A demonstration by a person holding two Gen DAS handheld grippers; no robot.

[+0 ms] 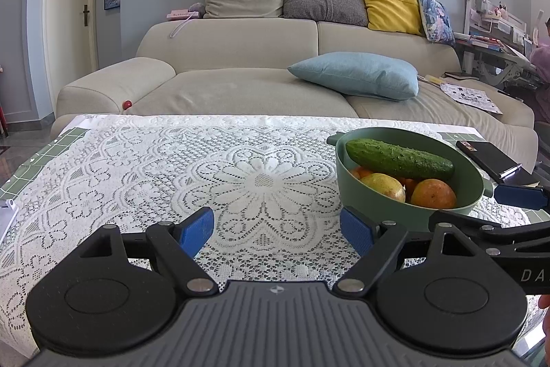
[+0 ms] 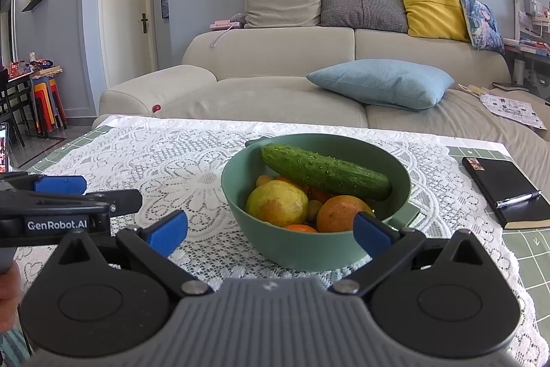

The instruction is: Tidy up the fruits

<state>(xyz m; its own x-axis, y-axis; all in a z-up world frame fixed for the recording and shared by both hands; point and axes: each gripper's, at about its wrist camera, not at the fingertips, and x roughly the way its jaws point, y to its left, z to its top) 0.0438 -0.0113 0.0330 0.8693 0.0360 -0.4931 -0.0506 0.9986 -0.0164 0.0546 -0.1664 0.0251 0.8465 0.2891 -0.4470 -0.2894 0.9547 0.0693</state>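
A green bowl (image 2: 309, 250) stands on the lace-covered table. In it lie a cucumber (image 2: 325, 172) on top, a yellow-green pear (image 2: 276, 202), an orange (image 2: 338, 212) and smaller orange fruits. The bowl (image 1: 371, 196) also shows in the left wrist view at the right, with the cucumber (image 1: 398, 159) across it. My right gripper (image 2: 270, 233) is open and empty, just in front of the bowl, its jaws wide on either side. My left gripper (image 1: 276, 231) is open and empty over bare lace, left of the bowl.
A black notebook (image 2: 502, 191) with a pen (image 2: 519, 199) lies right of the bowl. The lace cloth (image 1: 172, 174) covers a green grid mat. A beige sofa (image 1: 240, 85) with cushions stands beyond the table's far edge. A small red ball (image 1: 127, 104) rests on the sofa.
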